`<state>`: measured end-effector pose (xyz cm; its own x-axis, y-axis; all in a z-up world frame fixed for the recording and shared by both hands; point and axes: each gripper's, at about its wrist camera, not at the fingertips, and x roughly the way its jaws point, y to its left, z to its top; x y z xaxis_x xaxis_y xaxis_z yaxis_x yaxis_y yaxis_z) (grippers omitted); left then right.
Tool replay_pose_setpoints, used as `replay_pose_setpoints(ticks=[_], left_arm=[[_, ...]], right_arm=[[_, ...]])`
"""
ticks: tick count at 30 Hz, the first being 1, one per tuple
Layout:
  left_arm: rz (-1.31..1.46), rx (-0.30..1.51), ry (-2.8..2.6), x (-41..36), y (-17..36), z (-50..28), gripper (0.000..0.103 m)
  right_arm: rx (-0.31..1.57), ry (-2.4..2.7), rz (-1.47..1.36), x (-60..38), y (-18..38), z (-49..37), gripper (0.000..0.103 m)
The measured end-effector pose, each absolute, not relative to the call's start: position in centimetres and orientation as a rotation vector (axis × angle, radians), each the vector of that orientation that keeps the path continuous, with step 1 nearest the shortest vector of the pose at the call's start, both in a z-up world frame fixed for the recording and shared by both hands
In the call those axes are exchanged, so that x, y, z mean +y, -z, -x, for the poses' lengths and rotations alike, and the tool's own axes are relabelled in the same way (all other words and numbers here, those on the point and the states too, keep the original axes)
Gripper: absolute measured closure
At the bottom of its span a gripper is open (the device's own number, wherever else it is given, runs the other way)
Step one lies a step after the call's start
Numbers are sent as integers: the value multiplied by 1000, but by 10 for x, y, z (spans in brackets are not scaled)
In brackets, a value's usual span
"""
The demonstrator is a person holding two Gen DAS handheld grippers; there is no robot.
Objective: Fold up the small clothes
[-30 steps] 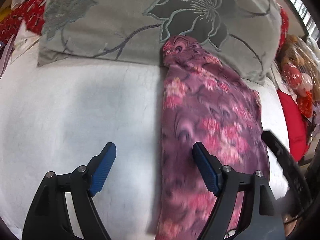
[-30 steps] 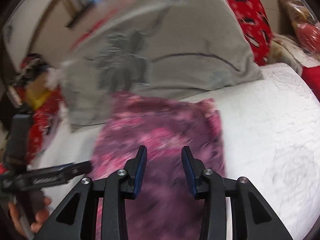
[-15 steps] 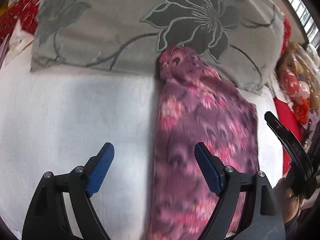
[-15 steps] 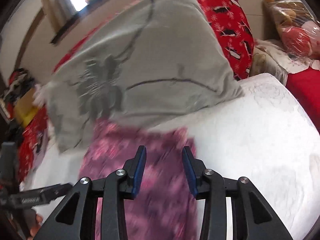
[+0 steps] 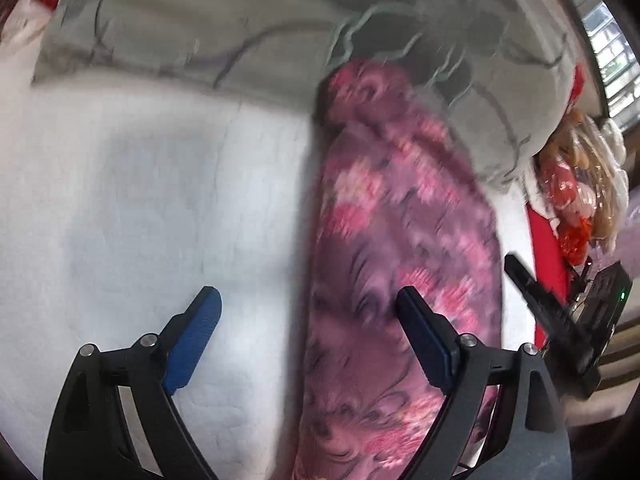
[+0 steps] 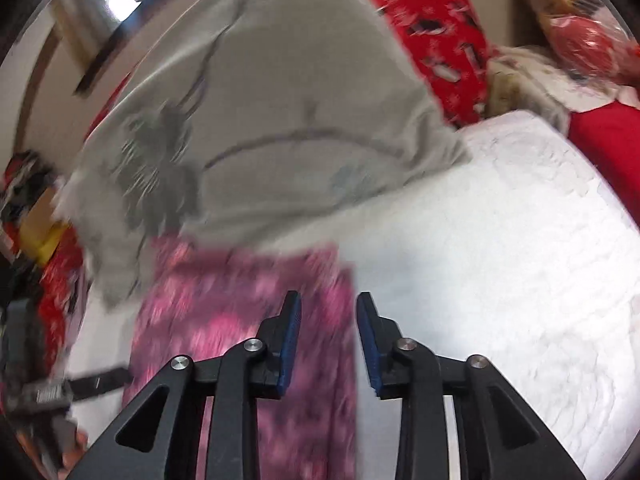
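A purple garment with pink flowers [image 5: 404,264] lies folded in a long strip on the white bedspread [image 5: 140,200], its far end against a grey pillow. My left gripper [image 5: 308,312] is wide open and empty, straddling the strip's left edge. In the right wrist view the garment [image 6: 240,320] lies under and left of my right gripper [image 6: 328,320], whose jaws stand a narrow gap apart with nothing between them, over the strip's right edge. The right gripper also shows at the right edge of the left wrist view [image 5: 560,320].
A large grey pillow with a dark flower pattern [image 5: 280,28] lies along the back of the bed [image 6: 280,100]. Red patterned fabric [image 6: 432,32] and plastic-wrapped items [image 5: 576,184] sit beyond it. White bedspread [image 6: 500,260] extends to the right.
The right gripper has shifted right, from over the middle of the garment to its right edge. The left gripper has moved slightly, still wide open. Both views are motion-blurred.
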<state>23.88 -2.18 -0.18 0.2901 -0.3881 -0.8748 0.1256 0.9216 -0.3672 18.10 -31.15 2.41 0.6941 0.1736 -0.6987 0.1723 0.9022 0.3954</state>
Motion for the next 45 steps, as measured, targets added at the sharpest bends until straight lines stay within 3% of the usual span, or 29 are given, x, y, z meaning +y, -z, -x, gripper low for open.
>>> replay_pose_setpoints(ticks=[2,4,7,11,16,19,23,28,29,30,31,32,35,45], left_arm=[[136,1221,340,-32,-7,-229,13],[138,1227,396,-32,-20,-218,13],[140,1198,414,-25,-29,-198,13],[97,1280,399,-26,1,-181,12],[288,1295,474,0,-15,-202,13],[434,1336,449,28,-10,-221,13],[458,1350,515,18,-7,-229,13],[478,1378,549,-25,5,-238,12],[473,1368,534,-23,1,-237,16],[463,1363,517,-27,0,-237,32],[423,1362,484,-30,-2,-237,49],[381,1360,461,-32,-4,-236,54],[373,1329,457,-24,-12,-227,73],[285,1199,420,12,-60,-173,77]], right_arm=[[967,2,-335,-296,-2,-181,77],[910,11,-334,-297,-15,-166,71],[851,-65,-438,-301,-30,-139,72],[979,-42,-292,-284,-1,-123,72],[867,-15,-499,-315,-26,-115,63],[859,-43,-622,-335,-20,-119,48],[924,-169,-716,-326,10,-140,48],[899,-235,-751,-308,10,-156,48],[905,-229,-734,-305,9,-158,49],[913,-211,-706,-302,7,-161,53],[920,-193,-651,-297,3,-161,63],[923,-175,-581,-291,-2,-161,73],[910,-138,-450,-277,-16,-154,79],[821,-74,-275,-226,-72,-111,81]])
